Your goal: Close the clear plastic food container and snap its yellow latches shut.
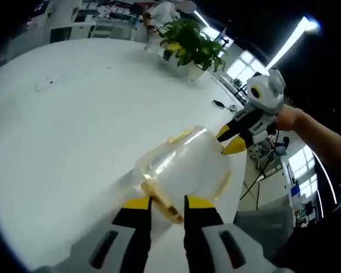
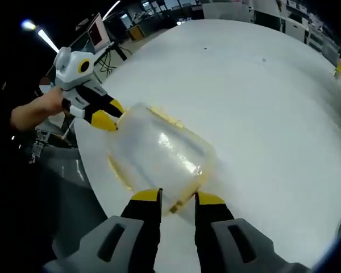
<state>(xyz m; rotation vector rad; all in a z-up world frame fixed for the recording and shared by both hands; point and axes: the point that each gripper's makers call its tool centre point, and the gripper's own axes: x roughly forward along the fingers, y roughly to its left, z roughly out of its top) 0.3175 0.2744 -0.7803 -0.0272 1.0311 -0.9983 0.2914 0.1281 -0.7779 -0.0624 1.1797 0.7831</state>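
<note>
A clear box (image 1: 182, 168) with its lid on sits near the edge of a white round desk (image 1: 62, 131), and the two grippers meet it from opposite ends. In the left gripper view, the left gripper (image 1: 167, 206) comes in low, its yellow-tipped jaws a narrow gap apart with a yellow latch (image 1: 162, 203) at the near end of the box lying between the tips; whether the tips actually pinch the latch I cannot tell. Across the box in that view the right gripper (image 1: 230, 139) reaches in, held by a hand (image 1: 290, 118), its jaws slightly parted and touching the far end of the box. In the right gripper view the same scene is mirrored: the right gripper (image 2: 178, 200) has its jaws a small gap apart, straddling the yellow latch (image 2: 182, 199) on the near end of the box (image 2: 159, 153), and the left gripper (image 2: 109, 114) touches the far end, gripped by a hand (image 2: 42, 108). Yellow strips show along the rim of the box on its long sides. A potted plant (image 1: 193, 45) stands at the far side of the desk in the left gripper view, with a small dark object (image 1: 220, 104) lying beyond it near the desk's edge.
</note>
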